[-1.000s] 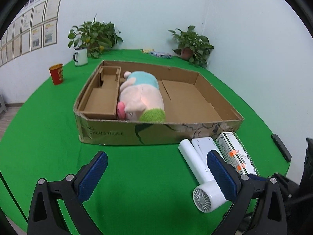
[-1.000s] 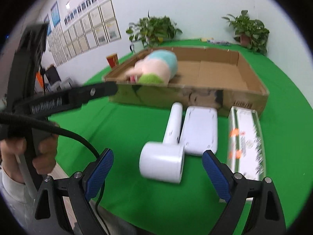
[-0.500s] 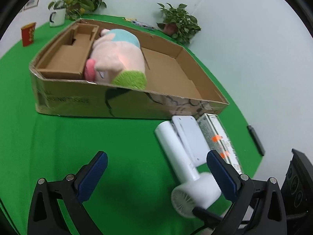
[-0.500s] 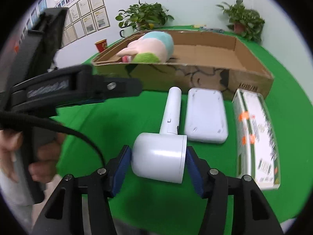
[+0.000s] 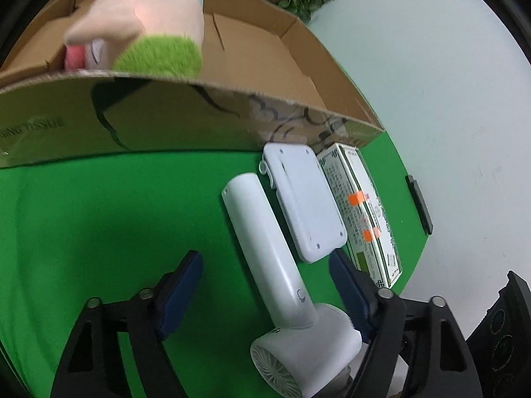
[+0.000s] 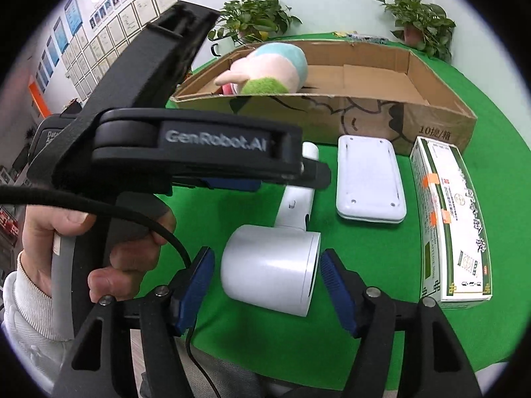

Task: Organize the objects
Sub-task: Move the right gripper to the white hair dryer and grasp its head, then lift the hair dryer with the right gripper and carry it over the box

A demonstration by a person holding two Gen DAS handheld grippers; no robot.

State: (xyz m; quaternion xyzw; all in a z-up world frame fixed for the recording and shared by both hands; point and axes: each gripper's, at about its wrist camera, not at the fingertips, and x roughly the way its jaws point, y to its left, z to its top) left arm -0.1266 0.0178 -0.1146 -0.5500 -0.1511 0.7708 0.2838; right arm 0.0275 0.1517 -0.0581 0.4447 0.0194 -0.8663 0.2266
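Observation:
A white hair dryer (image 5: 275, 265) lies on the green table in front of a shallow cardboard box (image 5: 166, 122). My left gripper (image 5: 265, 278) is open, its pads on either side of the dryer's handle without touching it. My right gripper (image 6: 267, 277) is open around the dryer's barrel (image 6: 270, 277), with small gaps at both pads. A plush pig toy (image 5: 146, 30) lies in the box; it also shows in the right wrist view (image 6: 265, 69). Beside the dryer lie a flat white device (image 6: 368, 179) and a green-and-white carton (image 6: 451, 219).
The left gripper's body and the hand holding it (image 6: 126, 199) fill the left of the right wrist view. Potted plants (image 6: 421, 23) stand at the table's far edge. A black bar (image 5: 418, 204) lies by the right table edge. The table's near edge is just under my grippers.
Both grippers have moved in on the hair dryer. The left one dropped low, now straddling the handle. The right one narrowed round the barrel half a second ago and has opened slightly since.

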